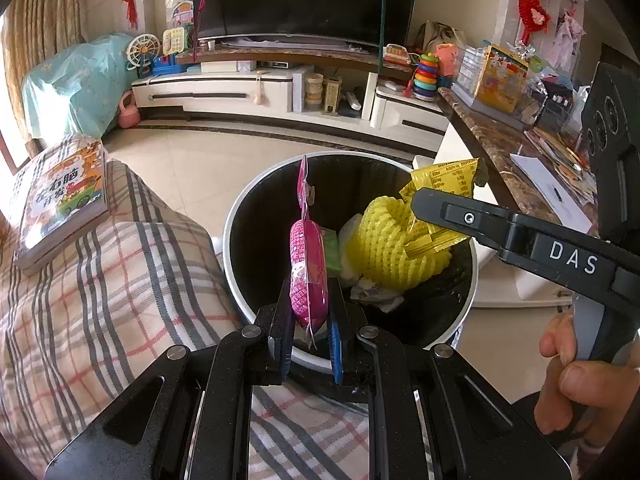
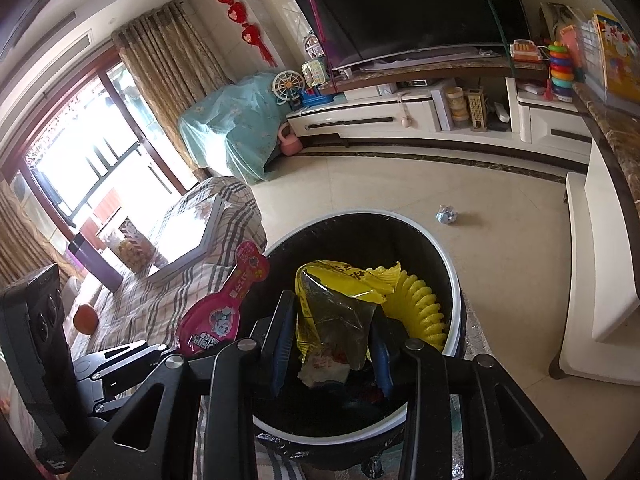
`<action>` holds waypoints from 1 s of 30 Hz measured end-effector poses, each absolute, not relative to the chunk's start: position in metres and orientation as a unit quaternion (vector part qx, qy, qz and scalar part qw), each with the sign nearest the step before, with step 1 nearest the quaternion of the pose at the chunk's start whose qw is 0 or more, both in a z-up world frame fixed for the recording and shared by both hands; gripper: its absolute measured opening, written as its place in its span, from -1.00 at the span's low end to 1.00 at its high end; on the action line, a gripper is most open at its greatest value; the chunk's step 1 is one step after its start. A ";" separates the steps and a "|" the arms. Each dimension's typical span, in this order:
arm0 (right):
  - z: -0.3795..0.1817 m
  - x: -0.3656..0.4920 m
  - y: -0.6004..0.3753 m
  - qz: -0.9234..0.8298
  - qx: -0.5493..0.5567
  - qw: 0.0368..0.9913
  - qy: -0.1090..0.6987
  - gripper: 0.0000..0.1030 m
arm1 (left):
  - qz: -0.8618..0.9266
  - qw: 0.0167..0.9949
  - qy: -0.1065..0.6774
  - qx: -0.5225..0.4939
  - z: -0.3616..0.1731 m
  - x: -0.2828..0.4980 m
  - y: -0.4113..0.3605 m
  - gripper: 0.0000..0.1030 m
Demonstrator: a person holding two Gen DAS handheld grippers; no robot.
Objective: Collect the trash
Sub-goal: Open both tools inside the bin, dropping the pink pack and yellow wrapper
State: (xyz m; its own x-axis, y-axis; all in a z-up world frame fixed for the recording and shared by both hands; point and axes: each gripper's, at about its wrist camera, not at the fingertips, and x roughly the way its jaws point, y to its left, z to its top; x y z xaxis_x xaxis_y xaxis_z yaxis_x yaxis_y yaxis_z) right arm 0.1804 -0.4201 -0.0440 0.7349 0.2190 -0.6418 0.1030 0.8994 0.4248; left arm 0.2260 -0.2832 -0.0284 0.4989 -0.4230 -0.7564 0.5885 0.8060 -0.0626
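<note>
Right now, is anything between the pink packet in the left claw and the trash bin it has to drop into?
Nothing visible. The pink packet, pinched in the left claw, hangs over the open bin. The yellow net inside lies to its right.

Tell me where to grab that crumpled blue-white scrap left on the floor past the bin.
Come from straight above the crumpled scrap and pinch its raised middle. It sits as a small lump on bare floor tile, apart from the bin, so likely no edge offers a side grip. Its material is too small to tell.
</note>
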 end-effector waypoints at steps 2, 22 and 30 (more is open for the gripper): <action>-0.044 0.182 -0.420 0.032 0.222 0.904 0.363 -0.30 | -0.293 0.860 0.406 0.102 -0.029 0.227 -0.283 -0.75; -0.047 0.193 -0.423 0.030 0.224 0.901 0.371 -0.26 | -0.283 0.856 0.421 0.101 -0.032 0.239 -0.289 -0.73; -0.046 0.188 -0.431 0.022 0.239 0.899 0.366 0.26 | -0.275 0.861 0.415 0.099 -0.030 0.236 -0.286 -0.22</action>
